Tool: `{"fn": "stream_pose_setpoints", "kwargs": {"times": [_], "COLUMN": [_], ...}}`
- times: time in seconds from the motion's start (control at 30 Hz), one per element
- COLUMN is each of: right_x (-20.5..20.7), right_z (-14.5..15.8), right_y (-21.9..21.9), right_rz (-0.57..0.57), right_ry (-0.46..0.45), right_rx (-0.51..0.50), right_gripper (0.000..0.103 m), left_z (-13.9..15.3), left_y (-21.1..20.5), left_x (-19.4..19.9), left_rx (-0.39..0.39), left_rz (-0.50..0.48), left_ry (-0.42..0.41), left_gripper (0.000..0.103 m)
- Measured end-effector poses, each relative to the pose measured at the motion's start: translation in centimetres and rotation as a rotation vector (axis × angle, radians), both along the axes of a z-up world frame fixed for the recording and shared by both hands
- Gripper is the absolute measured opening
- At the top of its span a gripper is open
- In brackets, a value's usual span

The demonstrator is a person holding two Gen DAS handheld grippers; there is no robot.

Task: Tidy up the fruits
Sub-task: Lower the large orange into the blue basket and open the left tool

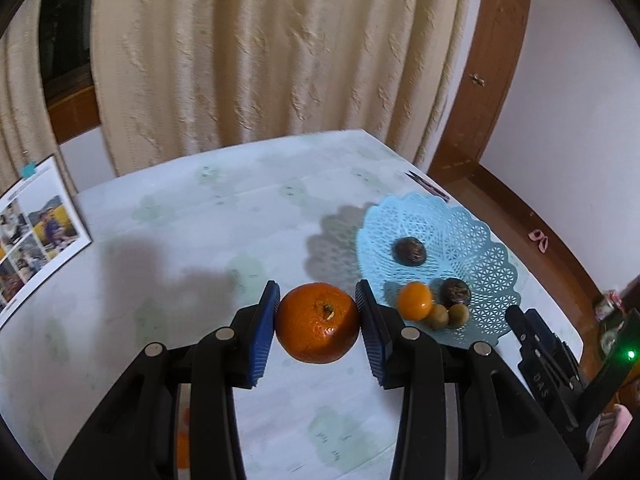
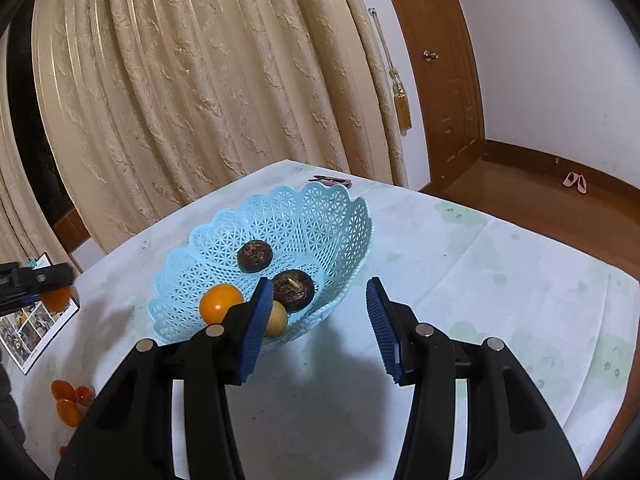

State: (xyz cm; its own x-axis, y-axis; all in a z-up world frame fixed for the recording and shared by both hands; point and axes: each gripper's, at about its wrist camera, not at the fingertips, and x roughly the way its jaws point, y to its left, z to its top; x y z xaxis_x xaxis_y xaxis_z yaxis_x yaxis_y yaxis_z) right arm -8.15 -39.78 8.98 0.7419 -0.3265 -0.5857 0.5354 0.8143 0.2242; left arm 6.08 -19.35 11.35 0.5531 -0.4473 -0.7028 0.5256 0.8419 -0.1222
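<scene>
Right of the held fruit: blue lattice basket (image 1: 480, 236), near, on the table.
Left gripper (image 1: 318, 322): clamped on the mandarin (image 1: 318, 322).
Right gripper (image 2: 320, 328): parted, empty, at the basket's rim.

Soft, even indoor light, fairly bright. Dark shadows fall on the surface (image 1: 168, 240) toward the left of the basket (image 1: 472, 220) and under each hand-held gripper. The curtain (image 1: 260, 52) smears with motion blur; fisheye bending and black corners frame both views.
</scene>
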Motion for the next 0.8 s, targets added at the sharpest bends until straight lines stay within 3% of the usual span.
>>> {"fn": "stream_pose_setpoints", "kwargs": {"times": [0.67, 0.73, 0.8], "right_x": [-0.6, -0.6, -0.6], "right_z": [-0.1, -0.1, -0.1], "right_y": [-0.4, -0.5, -0.5], "right_rz": [-0.003, -0.004, -0.004], "right_ry": [-0.045, -0.046, -0.048], "right_rx": [0.053, 0.054, 0.055], "right_gripper": [0.055, 0.055, 0.055], "left_z": [-2.9, -3.0, -2.8], "left_y": [-10.2, -10.2, -9.9], "left_x": [1.0, 1.2, 1.4], "left_rx": [0.081, 0.074, 0.059], "left_rz": [-0.111, -0.103, -0.087], "left_ry": [0.025, 0.023, 0.014], "left_gripper": [0.040, 0.047, 0.066]}}
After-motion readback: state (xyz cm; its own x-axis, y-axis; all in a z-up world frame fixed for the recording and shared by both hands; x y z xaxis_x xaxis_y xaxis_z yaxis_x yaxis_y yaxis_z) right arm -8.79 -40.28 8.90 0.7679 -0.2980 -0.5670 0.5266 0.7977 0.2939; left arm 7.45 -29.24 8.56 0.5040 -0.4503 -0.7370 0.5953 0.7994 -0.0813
